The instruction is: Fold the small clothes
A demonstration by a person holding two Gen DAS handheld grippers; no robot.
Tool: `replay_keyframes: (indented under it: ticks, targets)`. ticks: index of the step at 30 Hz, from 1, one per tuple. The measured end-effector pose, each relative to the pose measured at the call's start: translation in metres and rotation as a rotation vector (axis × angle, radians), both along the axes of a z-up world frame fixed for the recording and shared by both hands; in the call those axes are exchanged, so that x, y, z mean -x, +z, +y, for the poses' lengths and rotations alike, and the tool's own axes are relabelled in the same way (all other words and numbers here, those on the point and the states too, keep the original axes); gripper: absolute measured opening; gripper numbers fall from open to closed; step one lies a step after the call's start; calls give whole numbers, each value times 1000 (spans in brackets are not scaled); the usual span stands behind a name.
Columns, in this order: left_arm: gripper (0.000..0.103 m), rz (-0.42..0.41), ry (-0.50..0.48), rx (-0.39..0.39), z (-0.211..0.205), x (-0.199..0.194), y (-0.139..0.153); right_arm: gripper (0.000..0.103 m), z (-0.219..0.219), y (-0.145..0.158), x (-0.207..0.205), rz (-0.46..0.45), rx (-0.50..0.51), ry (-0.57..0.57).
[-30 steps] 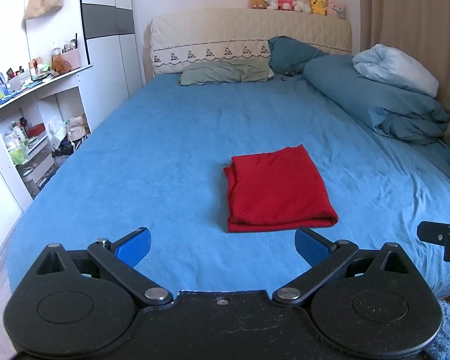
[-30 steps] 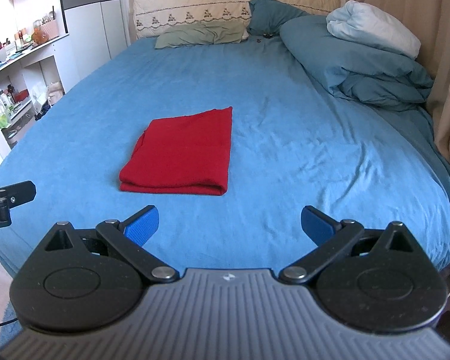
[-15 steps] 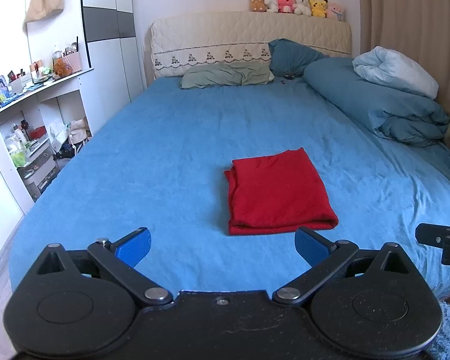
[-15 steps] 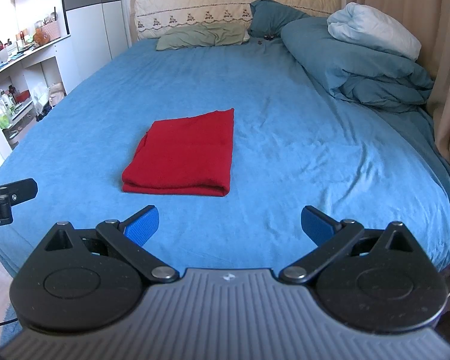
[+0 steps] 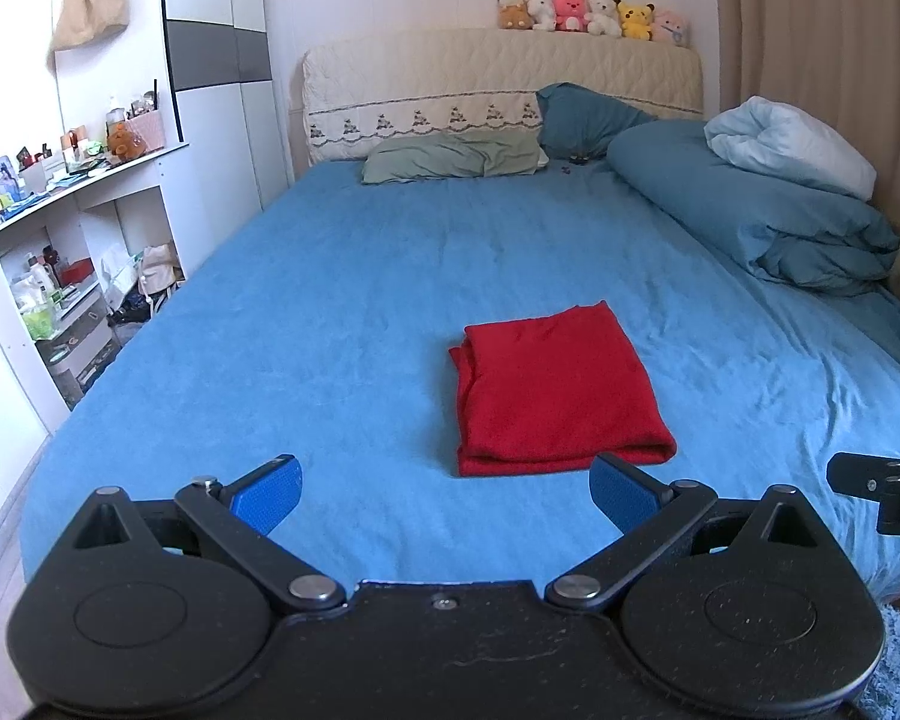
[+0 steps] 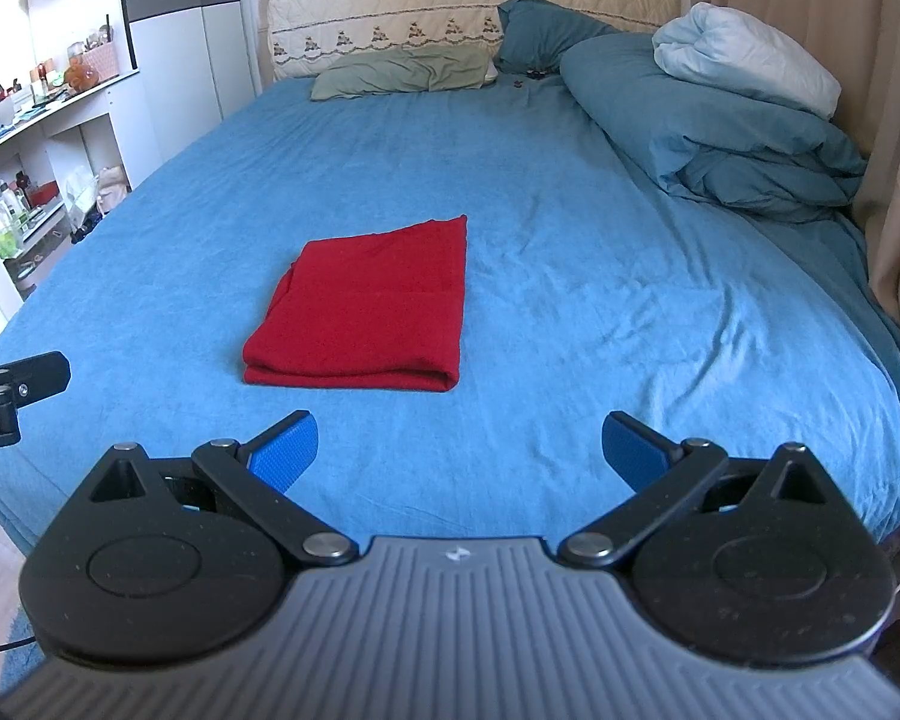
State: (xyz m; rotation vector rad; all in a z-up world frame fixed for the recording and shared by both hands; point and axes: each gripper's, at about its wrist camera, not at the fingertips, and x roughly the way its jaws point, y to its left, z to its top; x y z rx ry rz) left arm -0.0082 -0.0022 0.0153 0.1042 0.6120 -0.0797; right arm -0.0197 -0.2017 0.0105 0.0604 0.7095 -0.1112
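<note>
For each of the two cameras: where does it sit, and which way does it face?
Left wrist: on the left tongs, open, facing the headboard; red folded cloth ahead, slightly right; right tongs' tip at the right edge.
Right wrist: on the right tongs, open, same heading; cloth ahead-left.
Shared: cloth, blue bed.

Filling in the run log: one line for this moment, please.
left gripper: open, empty | right gripper: open, empty | red cloth: folded, on bed | contact: none
</note>
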Motion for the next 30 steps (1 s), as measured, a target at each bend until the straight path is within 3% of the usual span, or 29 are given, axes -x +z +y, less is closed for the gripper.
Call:
replay_keyframes:
  ticks: [30]
  targets:
    - [103, 1, -10, 4, 10, -3, 0, 103, 3, 2, -1, 5, -7, 0]
